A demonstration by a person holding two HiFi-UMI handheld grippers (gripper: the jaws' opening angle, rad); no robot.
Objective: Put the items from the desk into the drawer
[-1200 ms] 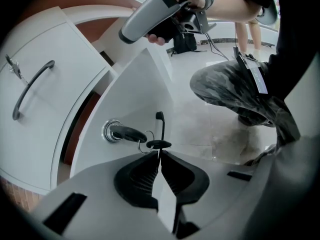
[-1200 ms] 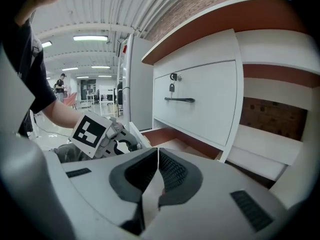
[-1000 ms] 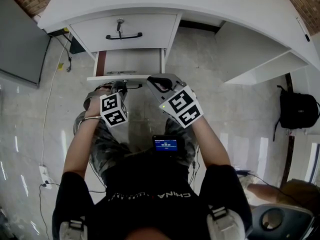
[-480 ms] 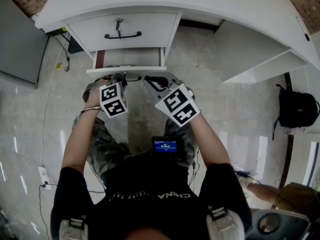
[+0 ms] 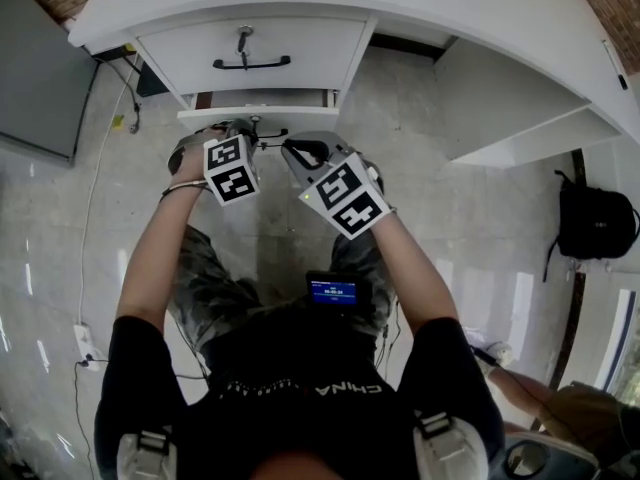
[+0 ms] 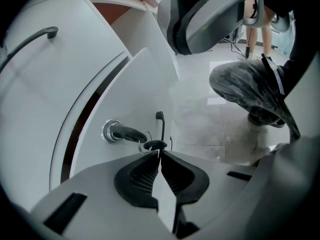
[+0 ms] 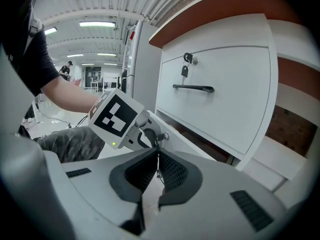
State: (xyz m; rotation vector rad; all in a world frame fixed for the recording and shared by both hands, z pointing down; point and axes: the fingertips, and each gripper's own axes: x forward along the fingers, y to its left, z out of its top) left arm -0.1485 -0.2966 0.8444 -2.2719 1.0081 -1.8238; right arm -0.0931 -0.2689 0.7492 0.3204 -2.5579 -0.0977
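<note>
The white desk [image 5: 450, 8] has two drawers. The upper drawer [image 5: 300, 53] is closed, with a black handle [image 5: 250, 63] and a key in its lock. The lower drawer [image 5: 300, 118] shows only a narrow gap. My left gripper [image 5: 242, 133] is shut, its tips at that drawer's front. In the left gripper view the tips [image 6: 159, 151] meet at the key ring hanging from the lock [image 6: 122, 133], next to the thin black handle [image 6: 160, 121]. My right gripper [image 5: 297, 150] is shut beside it with nothing in its jaws [image 7: 157, 154]. No loose items show.
A dark flat panel [image 5: 40, 68] leans at the left, with cables [image 5: 100, 198] on the tiled floor. A black backpack [image 5: 595, 223] stands at the right. The person's knees [image 5: 200, 268] are under the desk, and a small lit screen [image 5: 332, 290] sits at the lap.
The lower drawer has slid in, from well open to almost closed. Both grippers moved forward toward the desk with it.
</note>
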